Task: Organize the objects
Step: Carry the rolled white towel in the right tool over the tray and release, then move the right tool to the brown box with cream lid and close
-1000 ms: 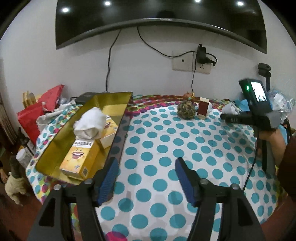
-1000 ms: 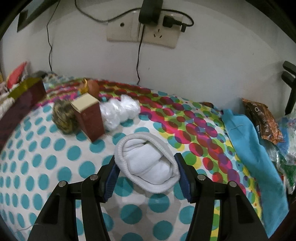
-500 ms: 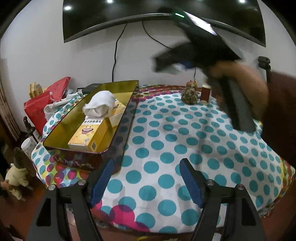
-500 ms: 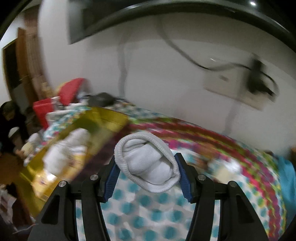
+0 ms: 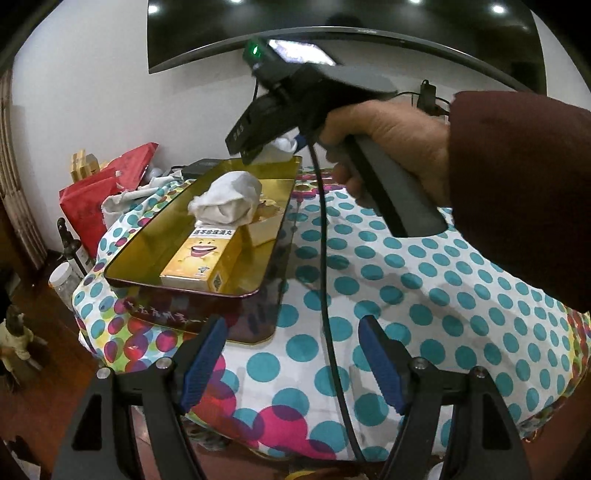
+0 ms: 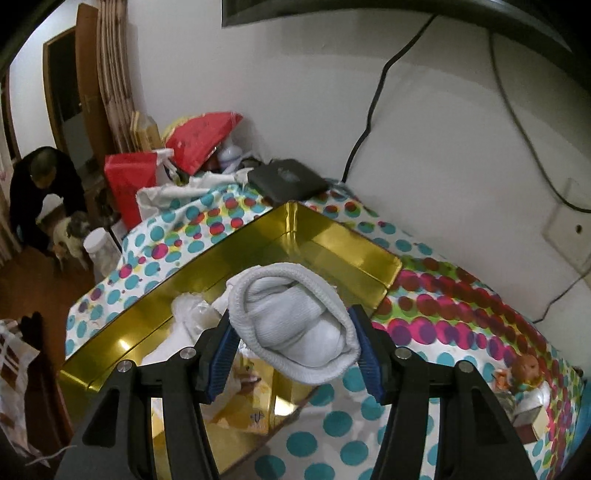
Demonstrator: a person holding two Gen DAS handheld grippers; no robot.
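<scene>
Lived-in home: polka-dot tablecloth, wall-mounted television, shopping bags.

Getting dim indoor light, ceiling spots glaring off the TV, fisheye edges bending and vignetting heavily.

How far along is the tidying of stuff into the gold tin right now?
Partly done. The gold tin already holds a yellow box and a white cloth bundle. The right gripper is shut on a rolled white sock, held over the tin's far end and not yet released. The left gripper hangs open above the polka-dot cloth. A few small things at the table's far end are left.
</scene>
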